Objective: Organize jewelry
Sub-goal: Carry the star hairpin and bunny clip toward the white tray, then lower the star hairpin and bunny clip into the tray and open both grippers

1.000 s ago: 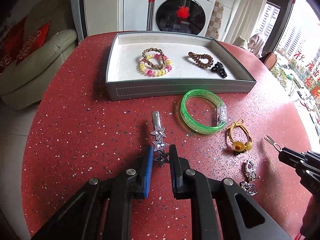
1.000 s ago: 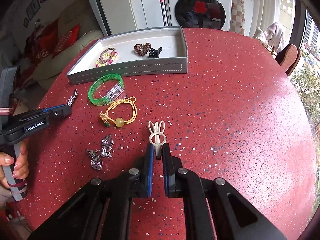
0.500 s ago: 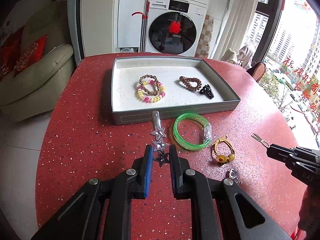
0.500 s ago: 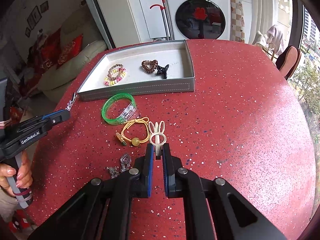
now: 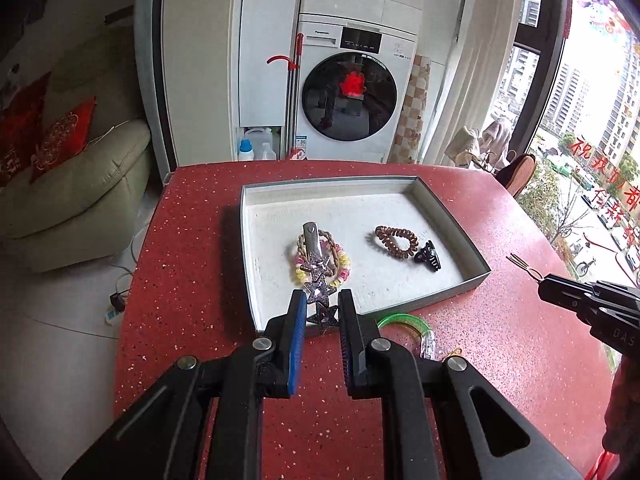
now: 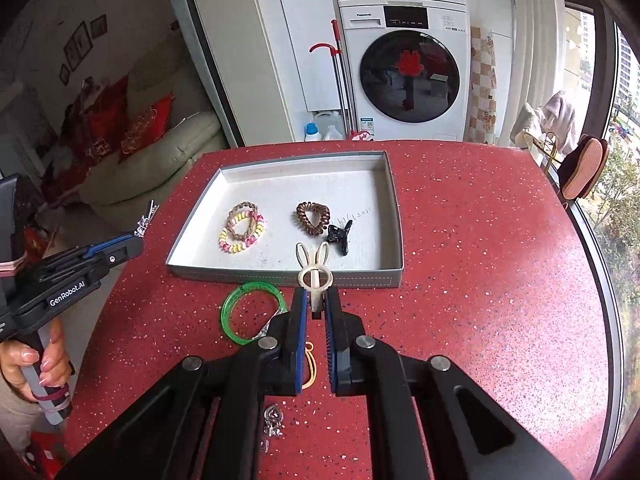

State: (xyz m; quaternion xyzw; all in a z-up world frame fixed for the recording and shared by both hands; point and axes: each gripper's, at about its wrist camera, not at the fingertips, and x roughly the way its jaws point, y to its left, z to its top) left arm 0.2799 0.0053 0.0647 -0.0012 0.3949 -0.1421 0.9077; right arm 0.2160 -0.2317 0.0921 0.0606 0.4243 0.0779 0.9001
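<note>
My left gripper (image 5: 322, 316) is shut on a star hair clip (image 5: 316, 270) and holds it above the near edge of the grey tray (image 5: 452, 216). My right gripper (image 6: 316, 308) is shut on a cream rabbit-ear hair clip (image 6: 314, 268), held above the table just in front of the tray (image 6: 394, 204). In the tray lie a pastel and brown hair tie pair (image 6: 241, 227), a brown spiral hair tie (image 6: 313, 218) and a black claw clip (image 6: 340, 236). A green bangle (image 6: 250, 312), a yellow hair tie (image 6: 310, 368) and silver earrings (image 6: 272, 424) lie on the red table.
The round red table (image 6: 480, 280) ends at a curved edge on the right near a window. A washing machine (image 6: 404, 68) and a sofa (image 6: 160, 152) stand behind. The left gripper body (image 6: 60, 284) shows in the right wrist view, the right gripper body (image 5: 588, 300) in the left.
Both grippers have lifted their clips off the table and moved forward toward the tray. The star clip now hangs over the tray's near edge.
</note>
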